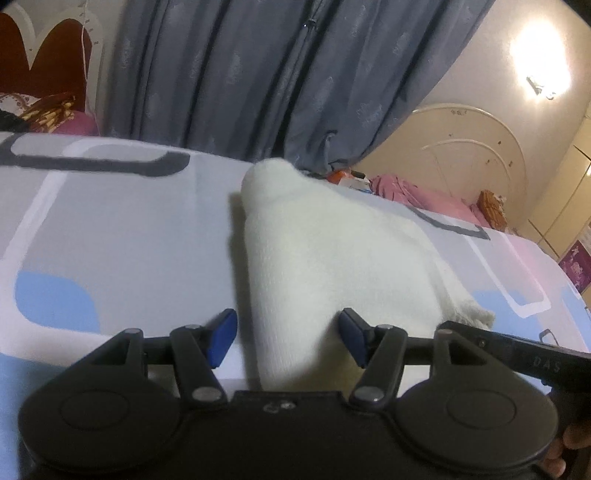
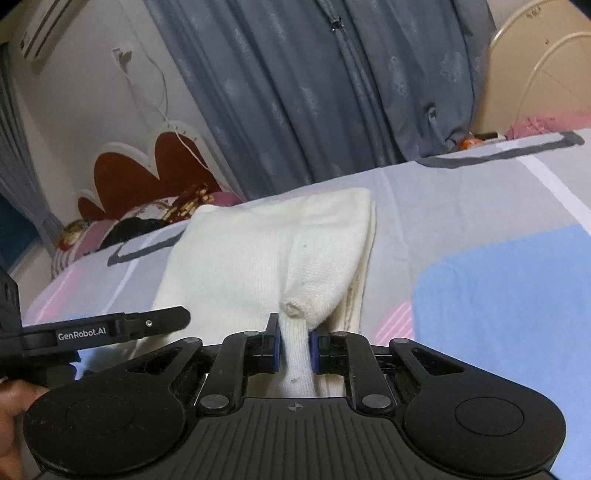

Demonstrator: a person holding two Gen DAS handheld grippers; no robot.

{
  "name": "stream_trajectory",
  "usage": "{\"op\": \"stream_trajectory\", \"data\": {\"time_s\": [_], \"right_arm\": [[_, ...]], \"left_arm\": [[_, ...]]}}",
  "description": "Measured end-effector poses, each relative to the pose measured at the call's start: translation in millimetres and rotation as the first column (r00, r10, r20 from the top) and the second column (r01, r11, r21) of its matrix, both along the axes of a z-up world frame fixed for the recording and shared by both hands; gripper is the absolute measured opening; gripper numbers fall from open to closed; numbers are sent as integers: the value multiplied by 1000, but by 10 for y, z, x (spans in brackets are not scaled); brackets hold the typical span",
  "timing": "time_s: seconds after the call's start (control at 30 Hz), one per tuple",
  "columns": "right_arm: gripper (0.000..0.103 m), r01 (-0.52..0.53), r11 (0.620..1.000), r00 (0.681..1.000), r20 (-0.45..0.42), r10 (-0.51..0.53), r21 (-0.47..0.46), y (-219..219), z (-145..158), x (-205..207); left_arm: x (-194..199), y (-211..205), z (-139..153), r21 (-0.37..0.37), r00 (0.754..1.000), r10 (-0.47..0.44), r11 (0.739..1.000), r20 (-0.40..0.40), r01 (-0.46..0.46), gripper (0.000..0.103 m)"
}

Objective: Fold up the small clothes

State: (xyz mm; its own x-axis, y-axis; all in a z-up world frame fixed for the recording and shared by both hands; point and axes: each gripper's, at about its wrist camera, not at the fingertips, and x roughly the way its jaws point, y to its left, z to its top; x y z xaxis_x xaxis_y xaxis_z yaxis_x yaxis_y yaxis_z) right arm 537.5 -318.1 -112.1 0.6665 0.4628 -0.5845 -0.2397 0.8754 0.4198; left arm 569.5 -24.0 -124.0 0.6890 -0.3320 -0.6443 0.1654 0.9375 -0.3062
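On the far left of the left wrist view, a dark red headboard stood against the wall, with pink bedding below it. A grey-blue curtain hung across the middle, behind the bed, whose sheet was pale grey with blue, white and dark outlined shapes. The left tool hovered low over that sheet with its blue pads spread apart; the near end of the white sock lay between them, and neither pad pressed on it. The sock lay on the bed, running away from the tool toward the curtain. To its right, part of the other tool's black body reached in, and a cream arched headboard stood beyond under a bright wall lamp.

In the right wrist view, an air conditioner was mounted high on the left wall, and the left tool's black arm reached in from the left edge, with a hand below it. At centre, the right tool was pinching a narrow fold of the sock between its pads, nearly together. A rolled bit of fabric sat just above the pads.
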Motion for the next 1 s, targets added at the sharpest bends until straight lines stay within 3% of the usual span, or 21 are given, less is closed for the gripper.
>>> {"op": "stream_trajectory", "data": {"time_s": [0.17,0.27,0.33,0.37,0.43,0.53,0.67,0.73,0.83,0.9,0.93,1.0], "right_arm": [[19,78,997,988,134,-75,-15,-100,317,-15],[19,44,997,989,147,-35,-61,64,353,185],[19,31,988,993,114,-14,-149,221,261,362],[19,24,979,998,58,-13,-200,290,140,485],[19,32,979,999,42,-23,-204,278,-1,562],[19,18,977,999,31,-11,-215,267,36,519],[19,12,978,992,125,15,-210,222,243,119],[19,-21,980,992,120,45,-197,236,273,-119],[19,-75,972,993,74,93,-221,304,189,-515],[19,-99,946,994,18,109,-310,409,5,-740],[19,-87,936,992,57,113,-342,431,-33,-895],[19,-78,915,991,69,114,-395,491,8,-1051]], "left_arm": [[-20,52,303,-71,984,2,997,179,11,57],[229,-198,330,-3,982,-70,997,173,72,57],[482,-360,160,57,992,-109,993,71,105,57],[563,-416,52,71,991,-131,989,35,129,58],[533,-521,41,149,983,-172,976,67,160,59],[380,-479,142,139,980,-179,976,87,166,56],[-100,-348,186,92,979,-161,984,127,150,52],[-382,-340,151,74,978,-160,986,131,151,52],[-652,-495,-21,137,981,-180,976,66,169,52],[-849,-609,-65,229,976,-200,957,85,176,52],[-909,-629,-61,250,975,-206,952,86,179,52],[-992,-566,17,215,979,-186,963,83,165,52]]}}
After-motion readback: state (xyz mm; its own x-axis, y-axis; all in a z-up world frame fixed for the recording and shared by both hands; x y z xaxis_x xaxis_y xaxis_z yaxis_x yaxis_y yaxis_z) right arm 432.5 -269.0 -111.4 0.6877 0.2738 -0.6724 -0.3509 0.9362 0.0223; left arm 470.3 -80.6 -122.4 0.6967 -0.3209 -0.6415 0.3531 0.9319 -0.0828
